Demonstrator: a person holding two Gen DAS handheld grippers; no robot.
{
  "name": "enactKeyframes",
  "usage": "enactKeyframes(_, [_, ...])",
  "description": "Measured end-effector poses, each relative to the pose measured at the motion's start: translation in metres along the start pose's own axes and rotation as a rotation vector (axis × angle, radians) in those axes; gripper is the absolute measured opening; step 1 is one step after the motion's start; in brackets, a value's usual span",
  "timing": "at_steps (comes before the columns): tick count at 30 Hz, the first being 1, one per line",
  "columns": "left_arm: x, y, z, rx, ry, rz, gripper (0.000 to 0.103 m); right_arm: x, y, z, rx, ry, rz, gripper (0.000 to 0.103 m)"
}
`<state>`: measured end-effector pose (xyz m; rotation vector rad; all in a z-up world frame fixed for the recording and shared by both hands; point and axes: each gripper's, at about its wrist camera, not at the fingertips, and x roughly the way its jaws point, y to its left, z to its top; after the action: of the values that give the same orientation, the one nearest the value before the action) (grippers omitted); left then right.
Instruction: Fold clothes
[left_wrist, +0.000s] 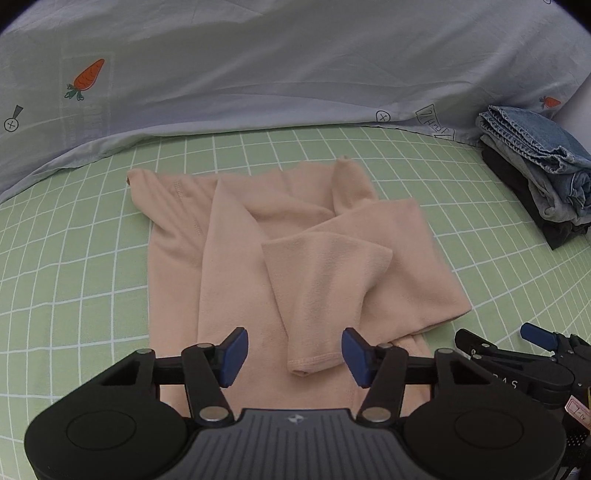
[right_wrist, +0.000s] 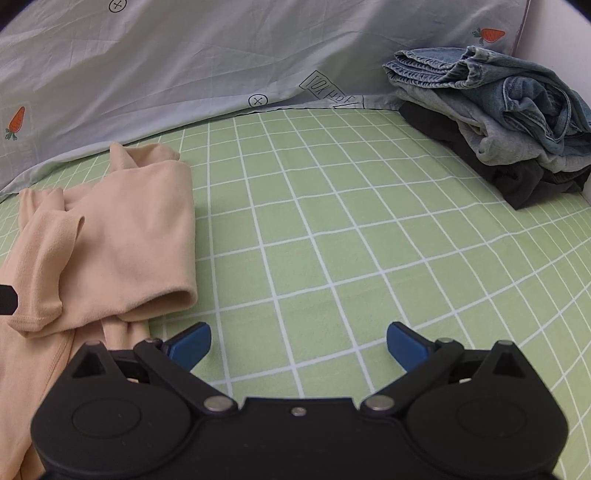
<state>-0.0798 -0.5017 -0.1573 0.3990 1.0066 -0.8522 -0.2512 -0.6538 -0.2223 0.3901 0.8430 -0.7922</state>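
A peach fleece top (left_wrist: 236, 258) lies flat on the green checked sheet (left_wrist: 74, 258), with both sleeves folded in over its body. One sleeve's cuff (left_wrist: 310, 363) lies between the blue pads of my left gripper (left_wrist: 295, 356). Those jaws stand apart and a gap shows beside the left pad. In the right wrist view the top (right_wrist: 110, 236) lies at the left. My right gripper (right_wrist: 299, 345) hangs wide open over bare sheet just to the right of the top's edge, with nothing between its fingers. One blue fingertip (left_wrist: 535, 334) of it shows low right in the left wrist view.
A stack of folded clothes with jeans on top (right_wrist: 498, 96) (left_wrist: 539, 162) sits at the far right by a wall. A pale blue duvet with carrot prints (left_wrist: 258, 66) (right_wrist: 147, 55) is bunched along the back. Green sheet (right_wrist: 351, 221) stretches between the top and the stack.
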Motion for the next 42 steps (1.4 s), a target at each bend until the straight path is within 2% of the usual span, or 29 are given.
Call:
enactKeyframes(5, [0.009,-0.004,0.002,0.017,-0.001,-0.016,0.05,0.003,-0.001,-0.002,0.006,0.015,-0.002,0.103])
enactKeyframes(7, [0.011,-0.005,0.001,0.017,0.004,-0.017,0.046,0.003,0.0,-0.003,0.004,0.012,-0.005,0.103])
enactKeyframes(8, [0.012,-0.005,0.0,0.015,0.008,-0.013,0.038,0.003,0.0,-0.004,0.005,0.009,-0.005,0.103])
enactKeyframes(9, [0.013,-0.005,-0.001,0.012,0.008,-0.011,0.025,0.003,0.001,-0.004,0.004,0.004,-0.005,0.103])
enactKeyframes(11, [0.012,-0.004,-0.003,0.0,-0.002,-0.008,0.011,0.003,0.001,-0.005,-0.002,-0.008,-0.004,0.103])
enactKeyframes(15, [0.006,0.0,-0.005,-0.022,-0.035,-0.013,0.008,0.003,0.002,-0.008,-0.009,-0.034,0.0,0.103])
enactKeyframes(20, [-0.01,0.008,-0.001,-0.058,-0.105,0.013,0.007,0.001,0.003,-0.012,-0.011,-0.066,0.001,0.103])
enactKeyframes(26, [-0.04,0.036,0.006,-0.161,-0.236,0.115,0.007,0.0,0.004,-0.013,-0.011,-0.076,0.0,0.103])
enactKeyframes(32, [-0.068,0.094,0.013,-0.291,-0.351,0.346,0.007,0.0,0.004,-0.01,-0.013,-0.056,0.001,0.103])
enactKeyframes(35, [-0.072,0.131,0.009,-0.389,-0.342,0.466,0.007,0.0,0.003,-0.01,-0.022,-0.053,0.013,0.103])
enactKeyframes(37, [-0.074,0.16,0.004,-0.498,-0.301,0.529,0.008,-0.002,0.004,-0.011,-0.028,-0.049,0.021,0.103])
enactKeyframes(40, [-0.078,0.186,-0.015,-0.605,-0.244,0.581,0.015,-0.005,0.007,-0.012,-0.045,-0.033,0.033,0.103])
enactKeyframes(42, [-0.081,0.192,-0.027,-0.623,-0.199,0.547,0.029,-0.007,0.01,-0.013,-0.053,-0.019,0.04,0.103])
